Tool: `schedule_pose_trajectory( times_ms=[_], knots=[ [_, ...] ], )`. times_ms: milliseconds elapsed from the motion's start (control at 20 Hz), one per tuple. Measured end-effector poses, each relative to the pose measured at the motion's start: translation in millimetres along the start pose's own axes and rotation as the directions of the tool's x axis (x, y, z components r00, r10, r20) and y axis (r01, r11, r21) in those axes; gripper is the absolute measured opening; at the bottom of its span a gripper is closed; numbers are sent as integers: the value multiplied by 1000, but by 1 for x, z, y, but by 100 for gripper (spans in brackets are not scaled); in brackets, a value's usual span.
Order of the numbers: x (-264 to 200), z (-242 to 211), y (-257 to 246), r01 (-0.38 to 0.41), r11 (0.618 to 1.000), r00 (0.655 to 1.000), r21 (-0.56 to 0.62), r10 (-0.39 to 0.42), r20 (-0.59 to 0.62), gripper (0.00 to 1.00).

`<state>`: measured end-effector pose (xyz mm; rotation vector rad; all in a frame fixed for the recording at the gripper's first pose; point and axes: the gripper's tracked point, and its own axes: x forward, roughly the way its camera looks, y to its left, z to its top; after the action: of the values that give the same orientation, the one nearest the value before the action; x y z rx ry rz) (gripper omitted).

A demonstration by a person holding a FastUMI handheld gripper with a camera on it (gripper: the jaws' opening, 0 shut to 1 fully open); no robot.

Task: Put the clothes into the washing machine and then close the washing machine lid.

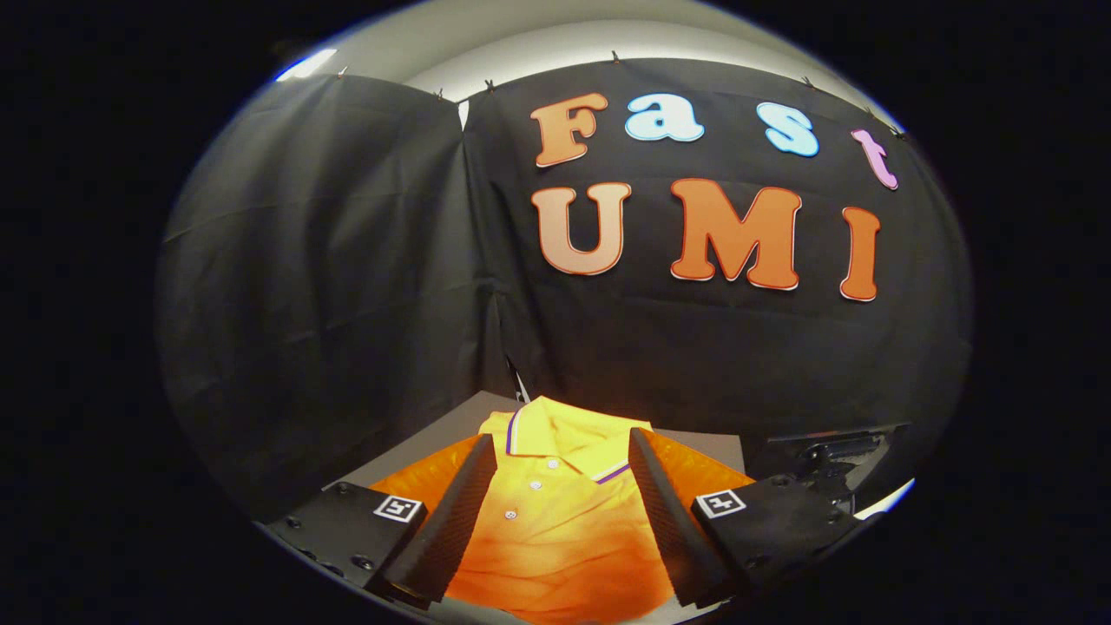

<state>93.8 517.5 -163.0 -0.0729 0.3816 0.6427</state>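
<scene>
A yellow-orange polo shirt (555,512) with a purple-trimmed collar and white buttons lies flat on a grey surface (703,447), collar pointing away from me. My gripper (562,447) hovers over it, open, the two fingers spread wide to either side of the button placket. The fingertips (480,456) reach level with the collar. Nothing is pinched between them. Whether the fingers touch the cloth cannot be told.
Black cloth walls stand close behind the shirt and to its left. A dark mechanical part (833,451) shows to the right beyond the right finger. The grey surface extends a little past the collar.
</scene>
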Motion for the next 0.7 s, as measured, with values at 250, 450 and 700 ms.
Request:
schedule_pose_trajectory(
  times_ms=[250, 450, 700],
  knots=[
    [28, -44, -3, 27, 999, 991, -33, -32, -130, 99],
    [37, -63, -4, 39, 999, 982, 2, -38, -184, 99],
    [47, -77, -3, 32, 999, 973, -12, -34, -227, 98]
  ],
)
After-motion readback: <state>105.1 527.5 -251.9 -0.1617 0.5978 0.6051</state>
